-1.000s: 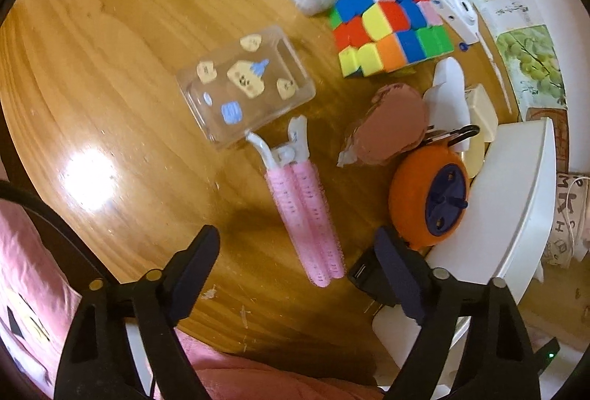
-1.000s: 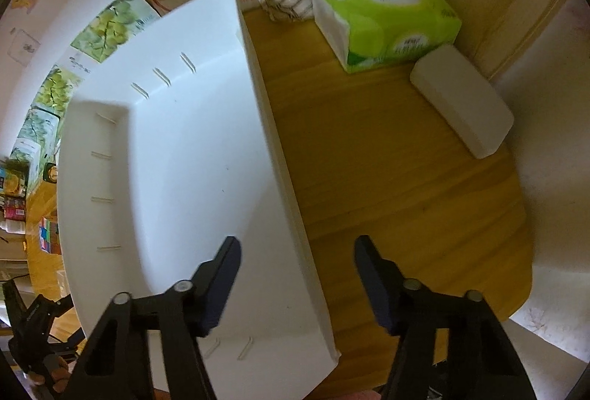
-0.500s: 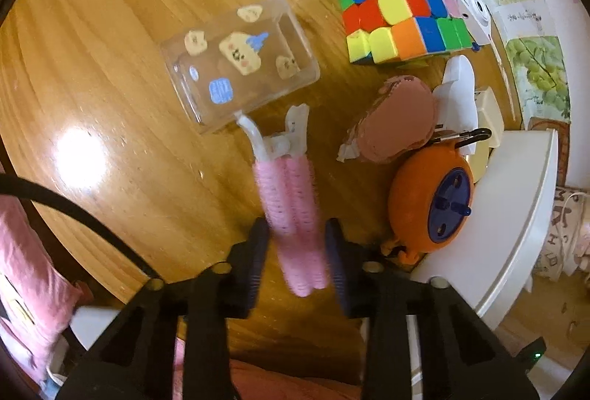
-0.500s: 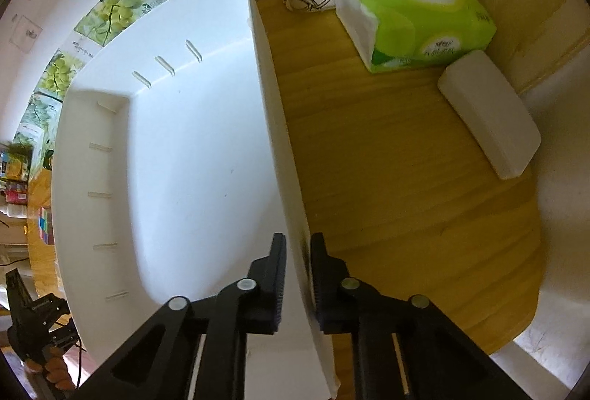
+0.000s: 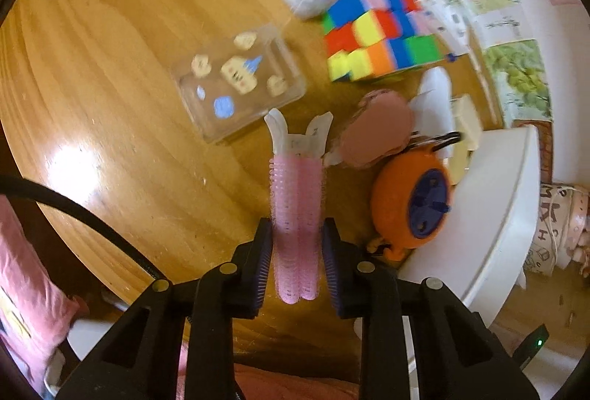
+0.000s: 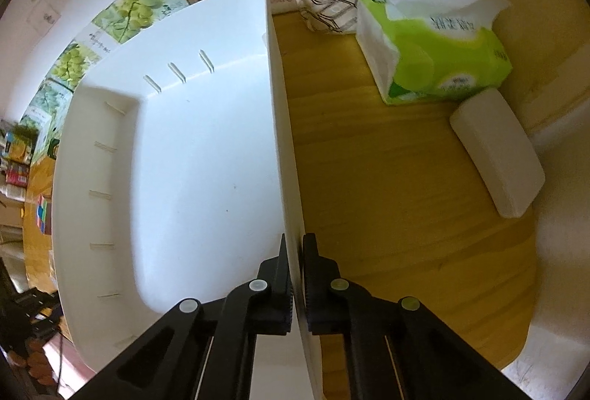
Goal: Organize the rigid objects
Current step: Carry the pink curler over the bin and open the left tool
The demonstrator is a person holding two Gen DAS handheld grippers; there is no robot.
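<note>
Pink hair clip [image 5: 296,226] sits clamped in our left tool [image 5: 297,252]; our right tool [image 6: 294,274] pinches the white bin's wall [image 6: 285,156].

Both grippers closed on their targets

We closed the left gripper [image 5: 297,254], wide open a second before, onto the pink hair clip [image 5: 297,215] and pulled it clear of the clear case [image 5: 239,83]. We clamped the right gripper [image 6: 295,274] on the white bin [image 6: 284,142] wall.
</note>
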